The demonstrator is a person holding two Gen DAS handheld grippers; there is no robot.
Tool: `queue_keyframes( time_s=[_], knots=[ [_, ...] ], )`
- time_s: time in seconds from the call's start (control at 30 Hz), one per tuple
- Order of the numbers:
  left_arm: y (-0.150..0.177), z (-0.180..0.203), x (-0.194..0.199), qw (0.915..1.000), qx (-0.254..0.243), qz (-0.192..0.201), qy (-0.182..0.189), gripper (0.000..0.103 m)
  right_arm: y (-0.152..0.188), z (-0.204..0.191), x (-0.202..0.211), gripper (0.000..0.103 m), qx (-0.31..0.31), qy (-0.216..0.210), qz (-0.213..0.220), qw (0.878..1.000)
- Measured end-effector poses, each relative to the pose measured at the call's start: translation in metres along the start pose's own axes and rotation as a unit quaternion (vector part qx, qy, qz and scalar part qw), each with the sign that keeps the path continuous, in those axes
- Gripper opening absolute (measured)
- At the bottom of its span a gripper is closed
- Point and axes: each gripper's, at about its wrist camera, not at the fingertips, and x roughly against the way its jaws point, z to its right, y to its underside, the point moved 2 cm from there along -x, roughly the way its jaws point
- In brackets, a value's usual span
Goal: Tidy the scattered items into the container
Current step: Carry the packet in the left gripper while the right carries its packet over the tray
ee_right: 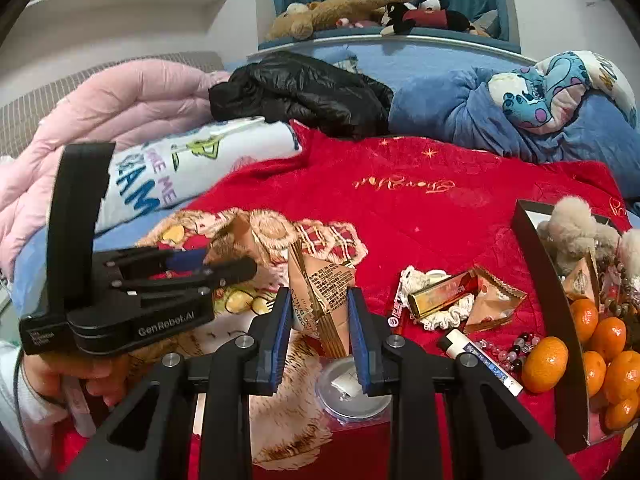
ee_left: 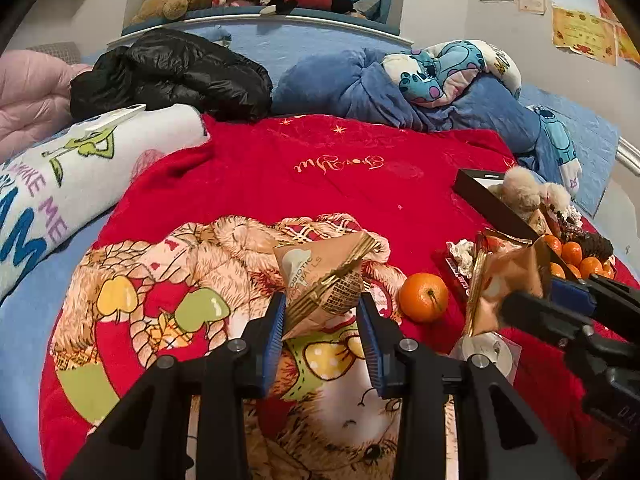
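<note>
Left wrist view: the left hand-held gripper (ee_left: pixel 323 324) is clamped on a tan snack packet (ee_left: pixel 324 276), lifted over the red blanket (ee_left: pixel 360 176). Further right, the right hand-held gripper (ee_right: pixel 316 322) pinches a second packet (ee_right: pixel 324 300). Both packets look light, crinkly and slippery, probably best held by the stiff crimped seam. The black box (ee_right: pixel 548 280) lies far right on the bed, a loose mandarin (ee_right: pixel 545 364) just beside it.

Right gripper (ee_right: pixel 319 316) clamps a tan snack packet (ee_right: pixel 320 292) above the red blanket (ee_right: pixel 440 216).
</note>
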Motion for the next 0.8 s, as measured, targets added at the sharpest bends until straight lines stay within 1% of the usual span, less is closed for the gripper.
queue_keyframes(
  time_s=[0.23, 0.4, 0.5, 0.6, 0.67, 0.8],
  knots=[
    [0.002, 0.003, 0.010, 0.9999, -0.010, -0.002, -0.013, 0.037, -0.001, -0.005, 0.007, 0.026, 0.002, -0.005, 0.006, 1.000],
    [0.001, 0.011, 0.020, 0.9997, -0.021, 0.001, -0.014, 0.036, -0.003, 0.005, 0.017, 0.026, -0.018, -0.006, 0.013, 1.000],
    [-0.002, 0.020, 0.022, 0.9998, -0.017, 0.000, -0.006, 0.036, -0.003, 0.011, 0.023, 0.026, -0.027, -0.001, 0.015, 1.000],
    [-0.004, 0.035, 0.024, 0.9996, -0.029, -0.001, -0.001, 0.036, -0.005, 0.018, 0.030, 0.026, -0.040, 0.002, 0.021, 0.999],
    [-0.007, 0.047, 0.027, 0.9994, -0.035, 0.002, 0.007, 0.036, -0.005, 0.024, 0.034, 0.026, -0.045, 0.003, 0.022, 0.999],
    [-0.012, 0.073, 0.030, 0.9987, -0.036, 0.006, 0.035, 0.036, -0.004, 0.039, 0.048, 0.026, -0.047, 0.024, 0.029, 0.998]
  ],
)
